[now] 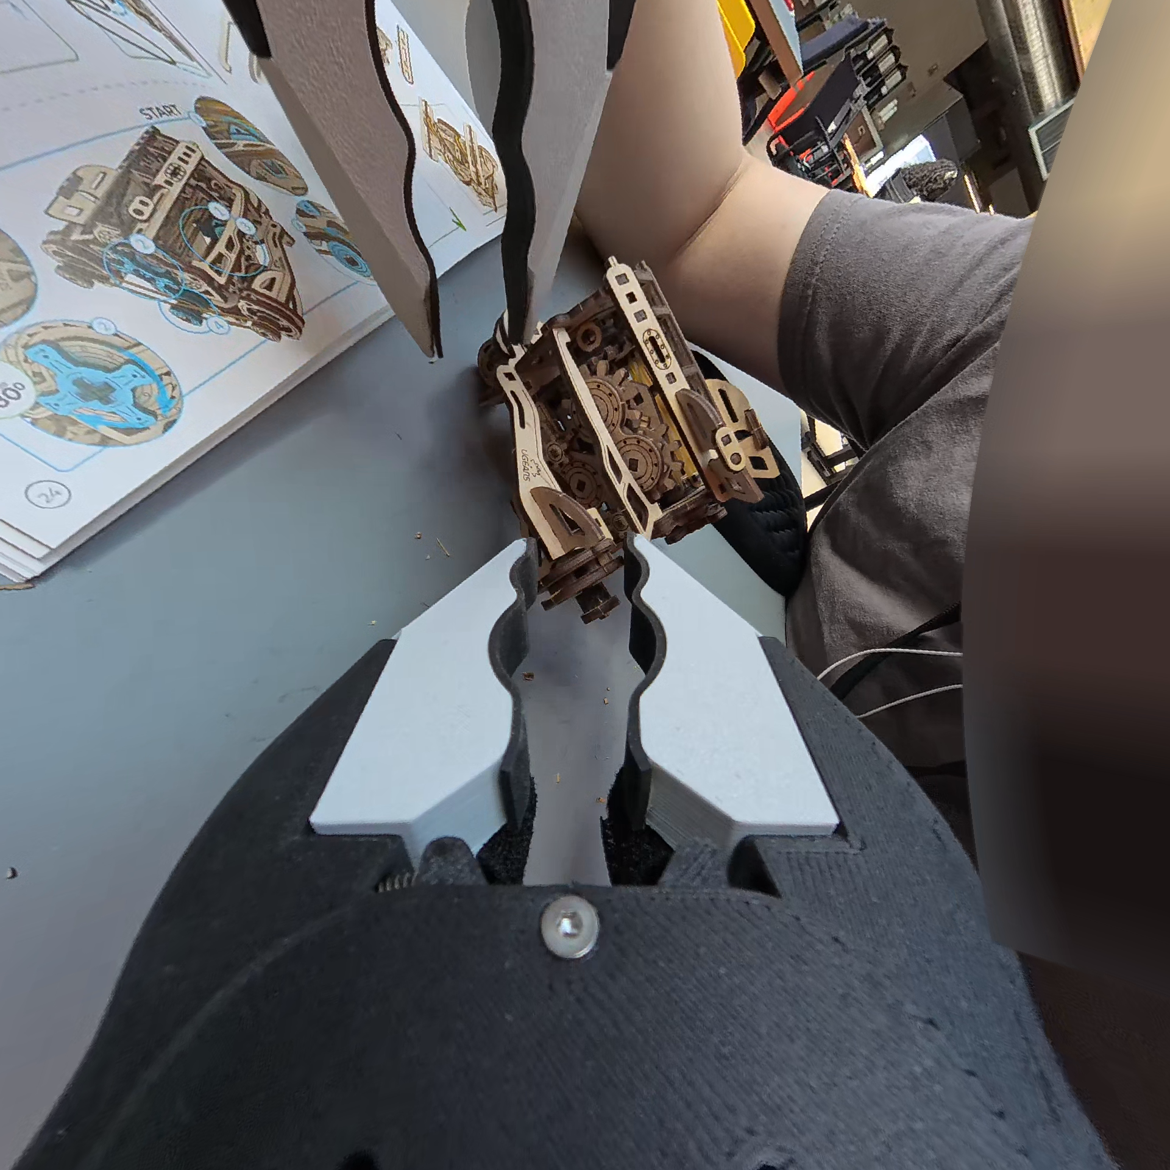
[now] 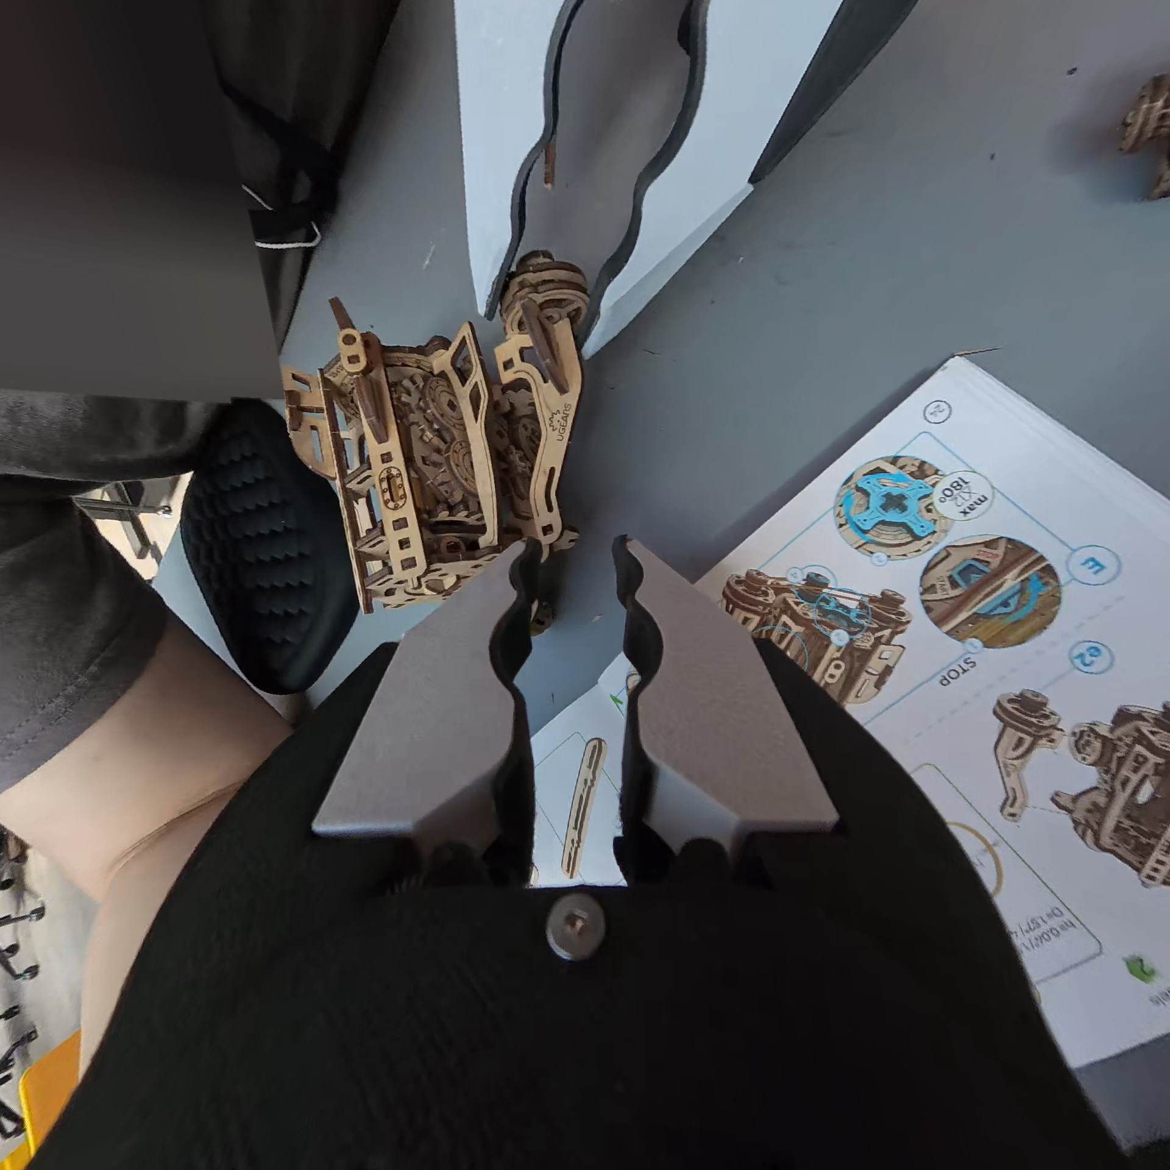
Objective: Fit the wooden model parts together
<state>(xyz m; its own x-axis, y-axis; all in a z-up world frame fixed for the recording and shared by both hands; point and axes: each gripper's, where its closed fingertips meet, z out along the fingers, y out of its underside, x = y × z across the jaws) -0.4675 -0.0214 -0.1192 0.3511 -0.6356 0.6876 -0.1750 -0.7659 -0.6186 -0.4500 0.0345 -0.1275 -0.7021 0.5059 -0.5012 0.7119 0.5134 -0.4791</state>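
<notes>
My left tool (image 1: 579, 563) clamps the wheel hub of the wooden model (image 1: 623, 430) above the desk (image 1: 253, 633); my right tool (image 2: 573, 551) (narrow, empty) touches its far corner, just left of my fingertips.

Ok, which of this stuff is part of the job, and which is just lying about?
Job:
model, its wheel clamped in the left gripper
right gripper, open beside the model
booklet
loose wooden part, probably

Lying about:
wood crumbs
black pad
shelves behind
</notes>
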